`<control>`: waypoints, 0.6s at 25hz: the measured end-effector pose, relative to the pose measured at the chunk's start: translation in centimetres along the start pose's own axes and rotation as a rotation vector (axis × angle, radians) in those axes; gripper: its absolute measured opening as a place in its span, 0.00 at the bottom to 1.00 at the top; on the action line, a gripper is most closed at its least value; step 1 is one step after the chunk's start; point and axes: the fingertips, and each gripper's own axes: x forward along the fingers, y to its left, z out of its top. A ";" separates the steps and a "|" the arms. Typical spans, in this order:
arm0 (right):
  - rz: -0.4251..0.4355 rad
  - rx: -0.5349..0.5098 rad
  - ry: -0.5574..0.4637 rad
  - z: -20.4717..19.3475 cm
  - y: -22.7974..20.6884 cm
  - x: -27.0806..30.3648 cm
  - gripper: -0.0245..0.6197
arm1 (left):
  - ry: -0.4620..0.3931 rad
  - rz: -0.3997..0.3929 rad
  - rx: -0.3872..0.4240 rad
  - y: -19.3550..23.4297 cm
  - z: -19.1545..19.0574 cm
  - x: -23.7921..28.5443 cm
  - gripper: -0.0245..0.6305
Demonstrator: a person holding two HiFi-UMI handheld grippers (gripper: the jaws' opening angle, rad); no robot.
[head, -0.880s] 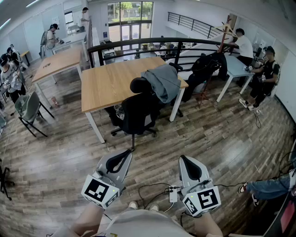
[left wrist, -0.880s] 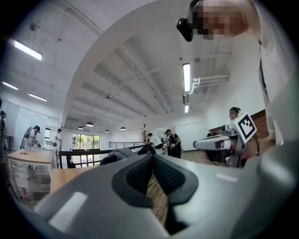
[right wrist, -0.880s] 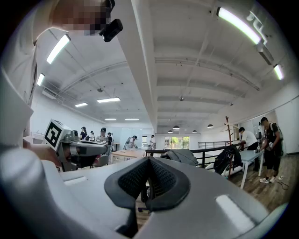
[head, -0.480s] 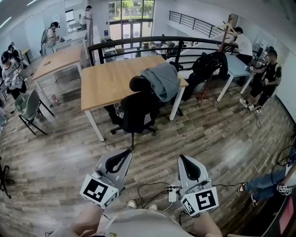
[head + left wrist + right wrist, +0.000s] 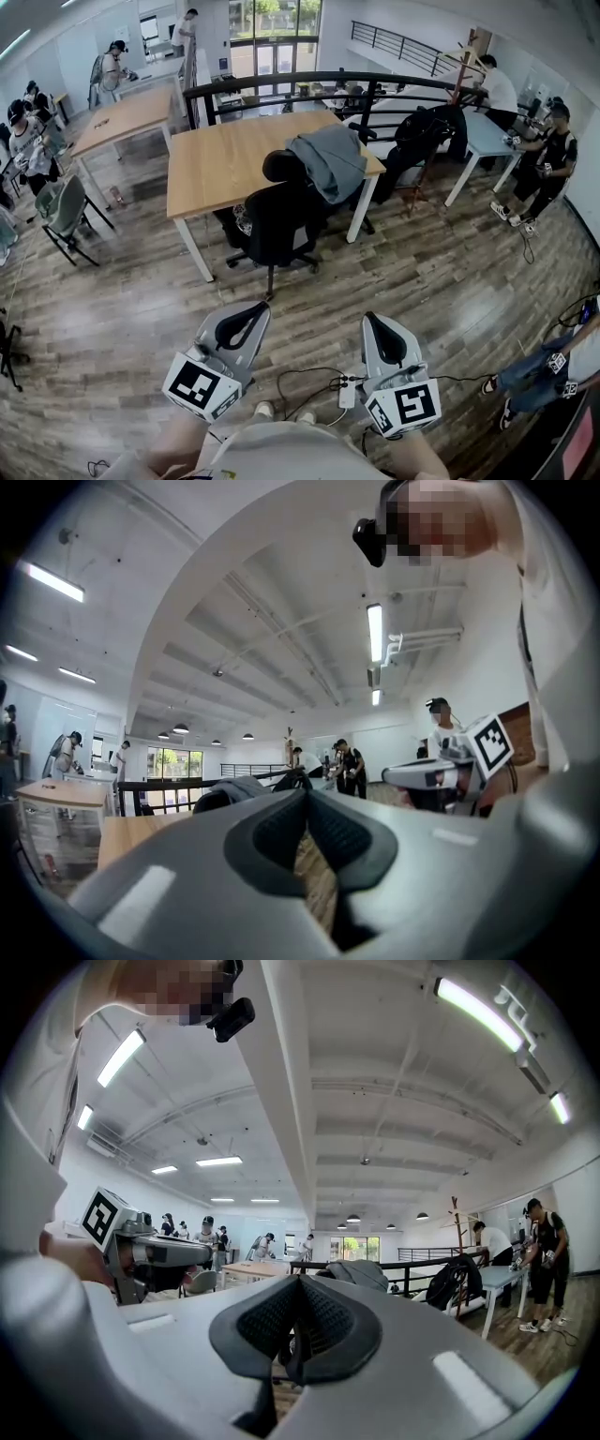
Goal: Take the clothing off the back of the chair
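Head view: I'm holding left gripper [image 5: 249, 313] and right gripper [image 5: 373, 323] level, jaws on both sitting fully closed, gripping nothing. Grey clothing [image 5: 328, 161] is hanging over black chair [image 5: 279, 225] back, well ahead.

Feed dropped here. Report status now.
Left gripper shut, empty; right gripper shut, empty. Grey clothing draped on chair, untouched. Only wood floor between.

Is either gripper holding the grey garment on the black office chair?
No, the grey garment lies on the black office chair, beyond the shut left gripper and right gripper.
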 end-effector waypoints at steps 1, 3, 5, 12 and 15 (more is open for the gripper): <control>0.002 0.001 0.001 0.0 -0.3 -0.1 0.04 | 0.000 0.004 0.000 -0.2 0.0 0.2 0.04; 0.009 0.002 0.002 -0.2 -0.7 -0.3 0.04 | 0.002 0.010 -0.009 -0.7 0.0 0.4 0.04; 0.018 0.005 0.001 -0.4 -1.2 -0.7 0.04 | 0.007 0.015 -0.011 -1.4 -0.1 0.6 0.04; 0.068 0.019 0.001 -1.7 -2.5 -2.4 0.04 | 0.016 0.051 0.003 -4.0 -0.5 1.4 0.04; 0.081 0.010 0.013 -2.4 -3.1 -2.7 0.04 | 0.021 0.057 -0.001 -5.0 -0.8 1.6 0.04</control>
